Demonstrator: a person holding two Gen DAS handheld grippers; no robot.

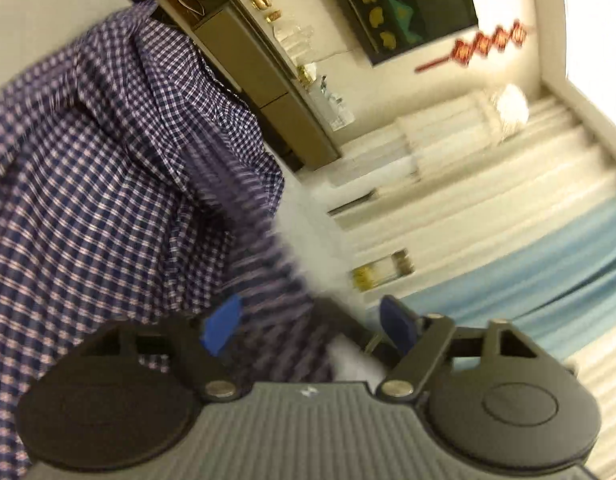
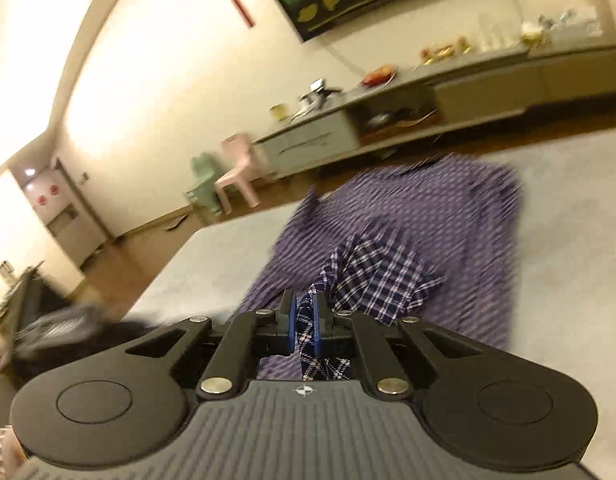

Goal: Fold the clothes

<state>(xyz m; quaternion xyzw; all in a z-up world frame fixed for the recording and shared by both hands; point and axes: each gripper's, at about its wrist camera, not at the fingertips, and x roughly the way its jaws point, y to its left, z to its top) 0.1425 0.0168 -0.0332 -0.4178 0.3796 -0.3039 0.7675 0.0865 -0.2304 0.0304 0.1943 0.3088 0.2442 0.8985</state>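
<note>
Navy-white checked shirt [image 2: 407, 232], crumpled, on pale grey surface, one edge lifted.

No lettering, label, brand or number is legible in either view.

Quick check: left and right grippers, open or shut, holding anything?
Left gripper: open, holding nothing.
Right gripper: shut on the checked shirt.

A thin woven cloth, checked in navy and white, is seen in the shirt [image 2: 391, 276], matt and creased. The right gripper [image 2: 304, 320] and left gripper [image 1: 311, 326] are made of matt black plastic with ribbed grey housings, shiny metal pivot pins and blue rubbery pads [image 1: 222, 324]. A pale, matt, faintly textured fabric covers the surface [image 2: 567, 240] beneath the shirt
</note>
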